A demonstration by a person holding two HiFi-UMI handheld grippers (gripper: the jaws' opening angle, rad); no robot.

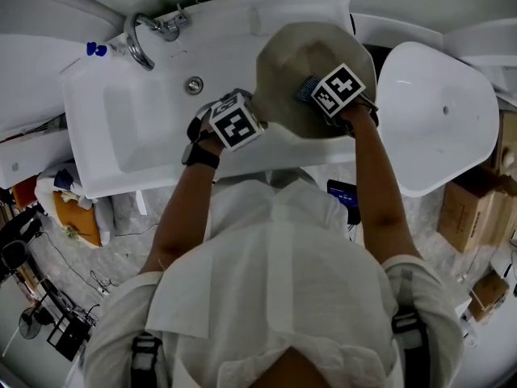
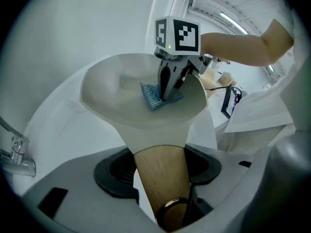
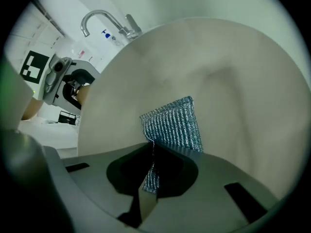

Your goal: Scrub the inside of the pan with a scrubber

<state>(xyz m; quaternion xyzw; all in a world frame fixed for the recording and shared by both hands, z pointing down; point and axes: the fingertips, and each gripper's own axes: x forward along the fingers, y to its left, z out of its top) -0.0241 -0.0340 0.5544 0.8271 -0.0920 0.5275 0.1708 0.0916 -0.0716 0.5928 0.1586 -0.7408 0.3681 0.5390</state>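
A beige pan [image 1: 295, 67] is tilted over the right end of the white sink [image 1: 137, 128]. My left gripper [image 1: 241, 120] is shut on the pan's wooden handle [image 2: 162, 176], which runs between its jaws. In the left gripper view the bowl of the pan [image 2: 116, 89] opens toward the camera. My right gripper [image 1: 329, 95] reaches down into the pan, shut on a blue mesh scrubber [image 3: 174, 124]. The scrubber [image 2: 156, 97] lies flat against the pan's inner wall [image 3: 228, 76]. In the right gripper view the left gripper [image 3: 60, 81] shows at the pan's rim.
A chrome faucet [image 1: 144, 39] stands at the sink's back left, with the drain [image 1: 194, 85] near the middle. Another white basin [image 1: 440, 111] lies to the right. Cardboard boxes [image 1: 472, 208] and floor clutter sit at both sides.
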